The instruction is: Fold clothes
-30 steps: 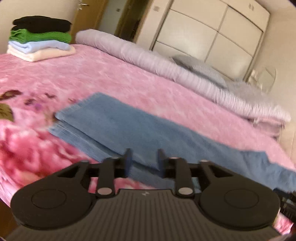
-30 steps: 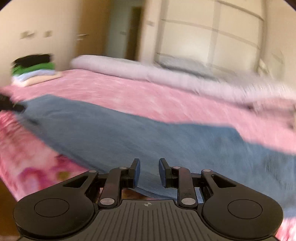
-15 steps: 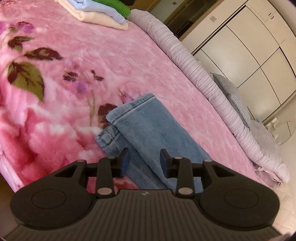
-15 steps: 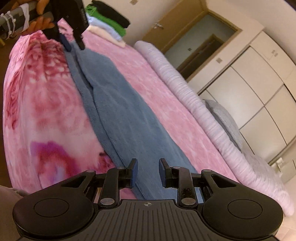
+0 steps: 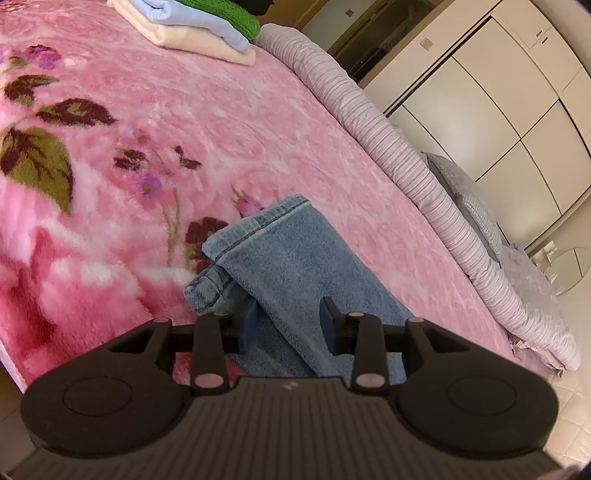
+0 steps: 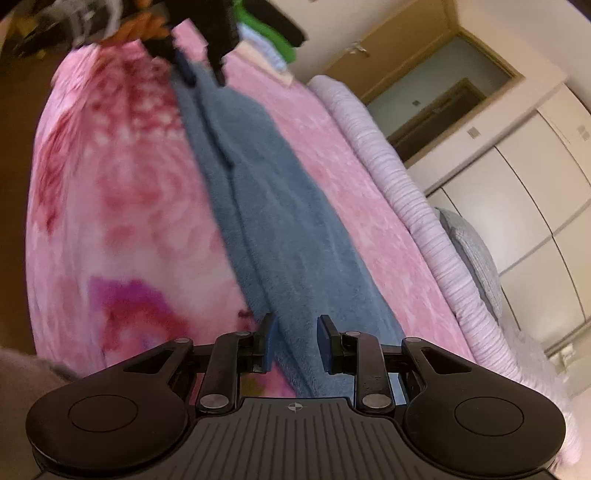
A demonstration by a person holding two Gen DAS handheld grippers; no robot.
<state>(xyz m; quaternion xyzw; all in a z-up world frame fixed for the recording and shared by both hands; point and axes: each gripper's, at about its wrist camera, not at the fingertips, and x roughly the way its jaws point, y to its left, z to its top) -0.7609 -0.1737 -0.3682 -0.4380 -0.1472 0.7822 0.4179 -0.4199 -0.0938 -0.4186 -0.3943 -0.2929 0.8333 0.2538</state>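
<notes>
Jeans (image 5: 295, 258) partly behind open left gripper (image 5: 290, 325), far end blurred

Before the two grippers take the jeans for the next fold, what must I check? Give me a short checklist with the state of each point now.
1. Left gripper open: ok, jaws apart, astride the upper leg of the jeans near the hems.
2. Right gripper open: ok, jaws apart over the other end of the jeans.
3. Jeans folded lengthwise, one leg on the other: ok, but the lower hem sticks out at the side.
4. Jeans lie flat along the pink blanket: ok, no big wrinkles seen.
5. Jaws touching the cloth: cannot tell.
6. Stack of folded clothes away from the jeans: ok, at the far corner.
</notes>
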